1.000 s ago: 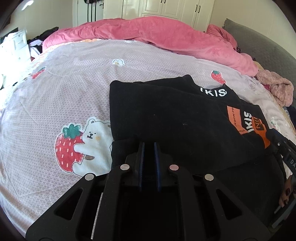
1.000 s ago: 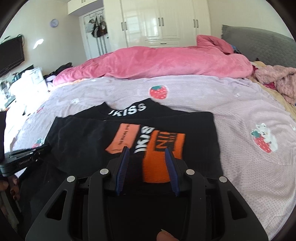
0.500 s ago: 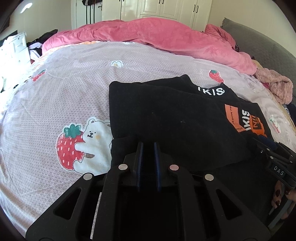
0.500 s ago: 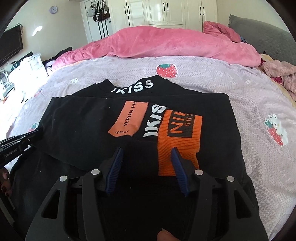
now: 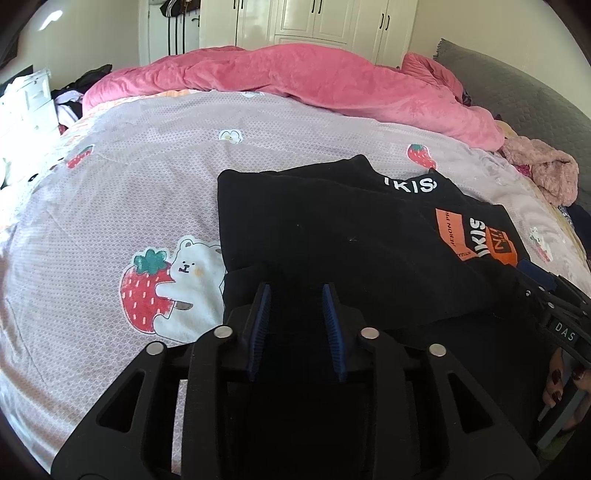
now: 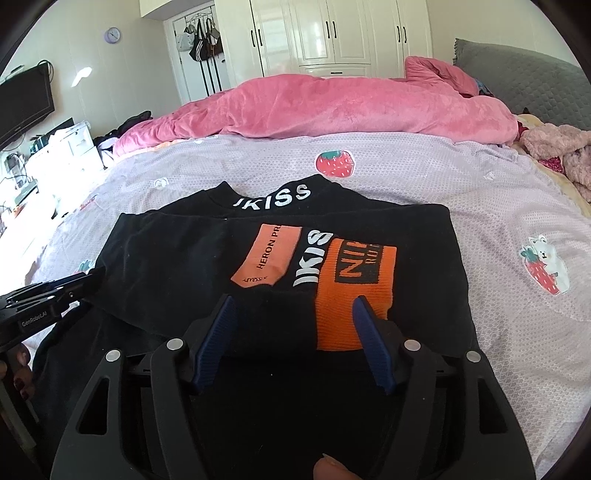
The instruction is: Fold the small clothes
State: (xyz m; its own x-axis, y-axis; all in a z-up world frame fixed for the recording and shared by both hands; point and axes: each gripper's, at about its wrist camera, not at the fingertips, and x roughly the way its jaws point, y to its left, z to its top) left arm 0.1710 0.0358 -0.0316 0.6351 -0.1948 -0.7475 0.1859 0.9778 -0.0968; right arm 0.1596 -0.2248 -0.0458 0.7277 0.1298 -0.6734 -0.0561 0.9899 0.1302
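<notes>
Left wrist view: the left gripper (image 5: 297, 295) sits low over the near left corner of the black top (image 5: 332, 236), which lies folded on the strawberry-print sheet (image 5: 110, 206). Its jaws have just been opening, and now the blue pads (image 5: 260, 325) stand apart with dark cloth lying loose between them, not pinched. The top's left edge runs straight away from the gripper, right beside the bear-and-strawberry print (image 5: 173, 288). Over to the right you can see the white lettering at the collar and the orange patch (image 5: 448, 230), and past that the right gripper (image 5: 543, 284) at the far edge of the garment, a hand (image 5: 565, 380) with dark nails on its handle. A pink duvet (image 5: 314, 85) is heaped along the back of the bed.

Right wrist view: the right gripper (image 6: 293, 308) hovers over the near edge of the top (image 6: 177, 258), and its jaws too have just been opening. They are wide now, pads clear of the fabric, with the folded sleeve and its orange cuff (image 6: 354, 295) lying between them. The sleeve is laid across the chest, the collar lettering beyond it. At the left edge the left gripper (image 6: 74, 286) sits on the top's other corner. The pink duvet (image 6: 332, 107) lies behind, white wardrobe (image 6: 332, 33) at the wall.
</notes>
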